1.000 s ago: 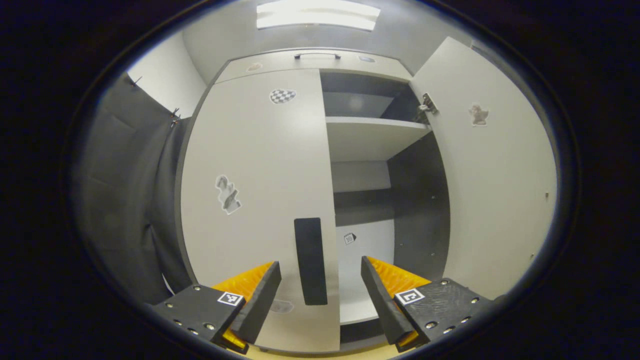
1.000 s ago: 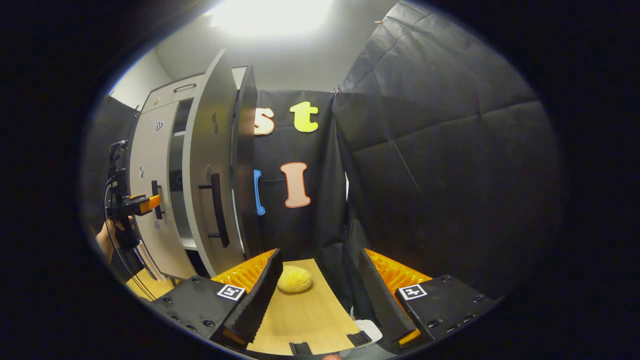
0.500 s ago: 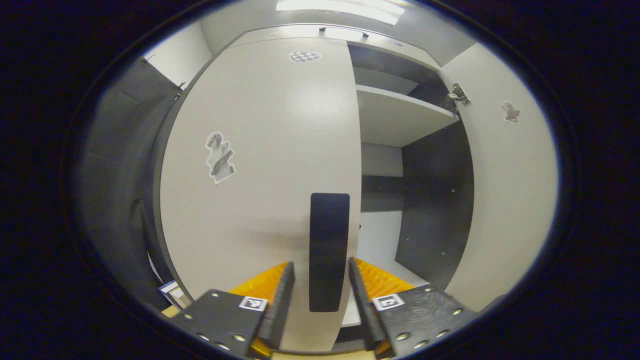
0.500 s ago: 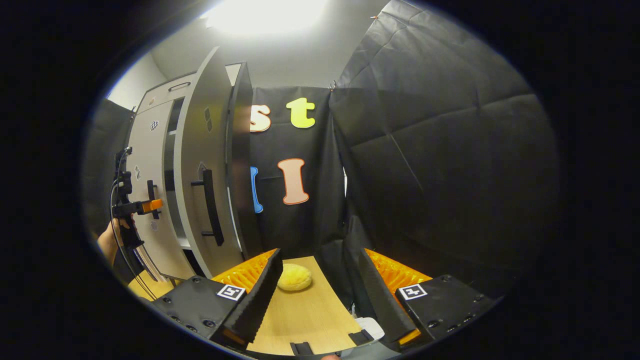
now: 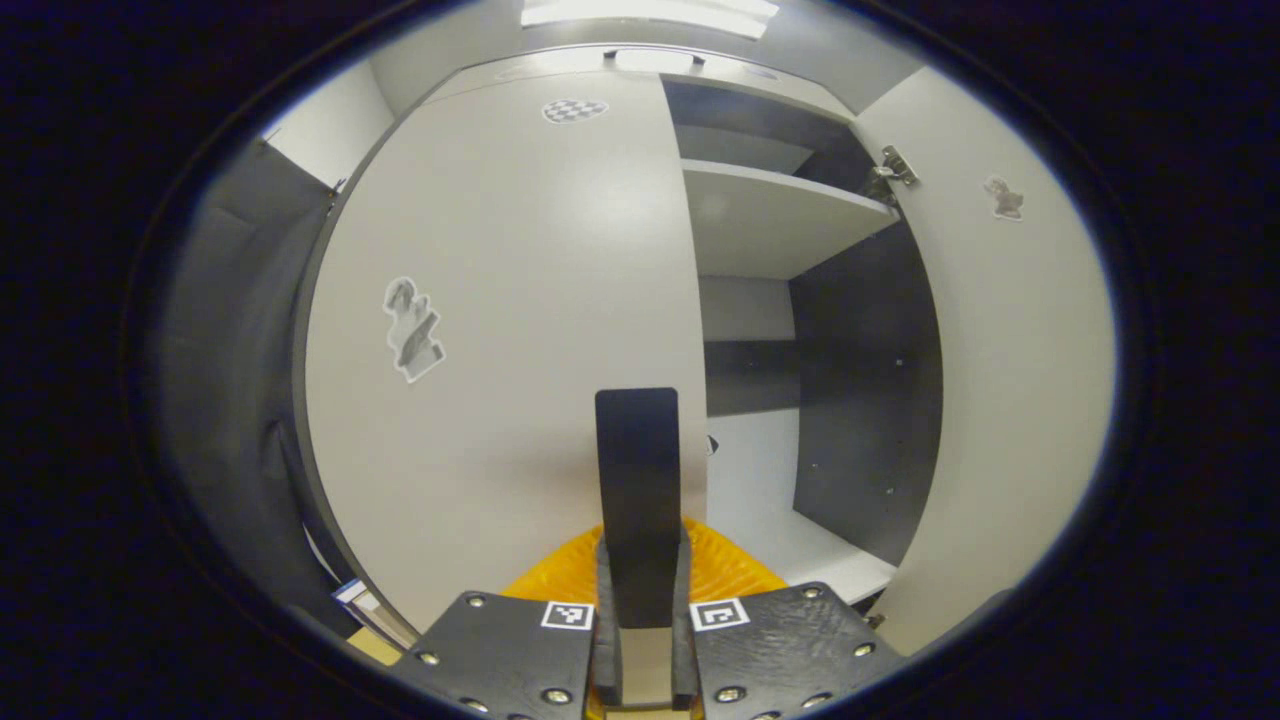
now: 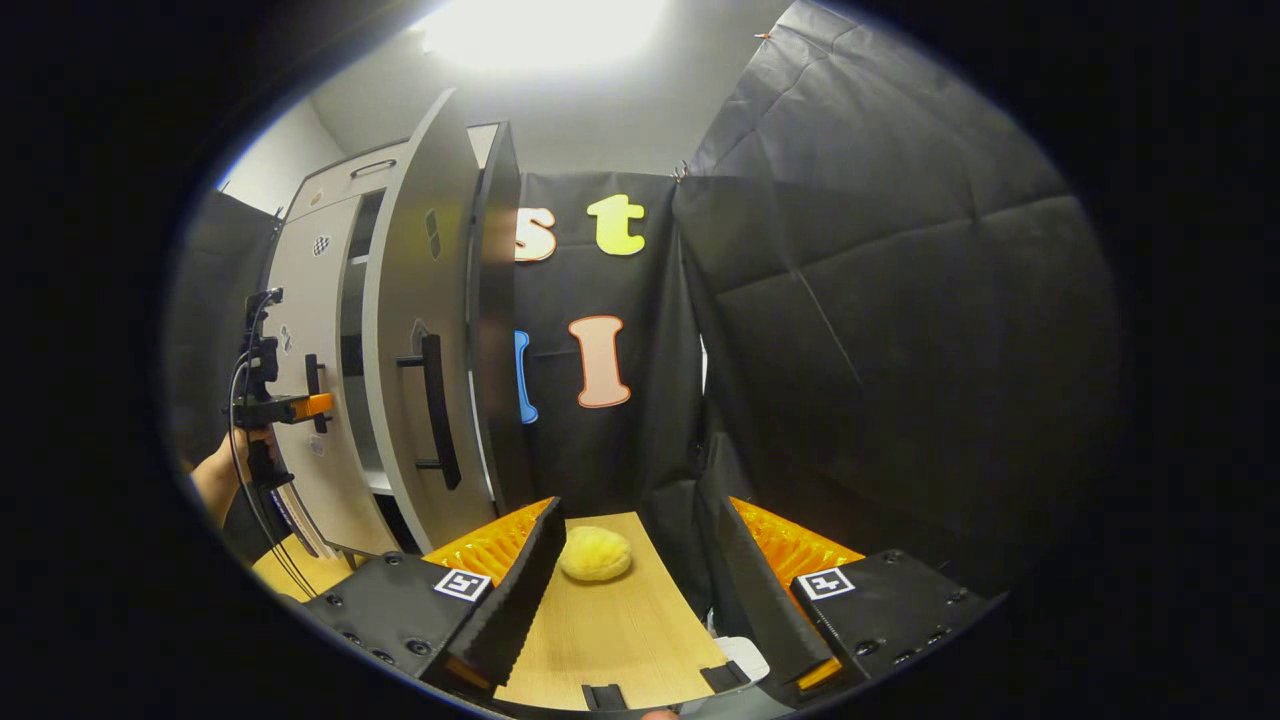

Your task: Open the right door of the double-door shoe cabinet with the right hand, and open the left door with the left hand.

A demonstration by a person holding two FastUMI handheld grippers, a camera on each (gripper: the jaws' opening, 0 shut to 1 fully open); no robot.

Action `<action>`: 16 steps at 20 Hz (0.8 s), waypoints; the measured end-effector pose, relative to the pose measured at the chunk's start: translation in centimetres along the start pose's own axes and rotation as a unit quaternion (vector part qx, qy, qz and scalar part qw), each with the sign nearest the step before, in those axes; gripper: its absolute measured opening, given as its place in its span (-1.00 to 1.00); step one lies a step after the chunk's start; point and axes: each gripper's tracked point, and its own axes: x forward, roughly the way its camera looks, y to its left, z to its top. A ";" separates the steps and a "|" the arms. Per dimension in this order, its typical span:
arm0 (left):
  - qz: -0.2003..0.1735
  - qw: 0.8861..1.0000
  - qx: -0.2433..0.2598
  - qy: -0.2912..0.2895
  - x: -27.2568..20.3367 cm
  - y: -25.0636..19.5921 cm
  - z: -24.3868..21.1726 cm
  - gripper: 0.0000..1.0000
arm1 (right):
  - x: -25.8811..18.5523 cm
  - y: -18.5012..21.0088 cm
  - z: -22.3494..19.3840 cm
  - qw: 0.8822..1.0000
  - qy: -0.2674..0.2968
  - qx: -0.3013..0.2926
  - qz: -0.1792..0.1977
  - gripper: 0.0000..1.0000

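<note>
The grey shoe cabinet's left door (image 5: pixel 500 300) stands closed, its black bar handle (image 5: pixel 638 500) running up from between my left gripper (image 5: pixel 640 585) fingers, which are shut on it. The right door (image 5: pixel 1010 350) is swung wide open, baring shelves (image 5: pixel 780 215) and a dark inner wall. In the right gripper view, my right gripper (image 6: pixel 625 560) is open with nothing in it, away from the open right door (image 6: pixel 415 330) and its black handle (image 6: pixel 435 410). Farther left there, the left gripper (image 6: pixel 300 405) sits at the left door's handle (image 6: pixel 313 390), held by a hand (image 6: pixel 215 480).
A yellow sponge-like lump (image 6: pixel 595 553) lies on the wooden table (image 6: pixel 610 630) ahead of the right gripper. Black cloth walls (image 6: pixel 880 330) close in the right side. A white object (image 6: pixel 742 660) sits at the table's near edge.
My left gripper moved in on the left door's handle and closed from wide open to shut on it. The right gripper stayed open and barely shifted.
</note>
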 end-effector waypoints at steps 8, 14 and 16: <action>-0.013 1.000 -0.008 0.004 -2.6 0.3 -1.4 -0.67 | 0.3 0.7 0.4 1.000 -0.011 0.002 0.020 0.90; -0.017 1.000 -0.010 0.003 -3.2 0.7 -1.2 -0.67 | 0.1 1.2 0.5 0.999 -0.012 -0.008 0.040 0.90; -0.018 1.000 -0.011 0.001 -3.6 0.9 -1.2 -0.67 | 0.0 1.2 0.5 0.999 -0.011 -0.016 0.043 0.91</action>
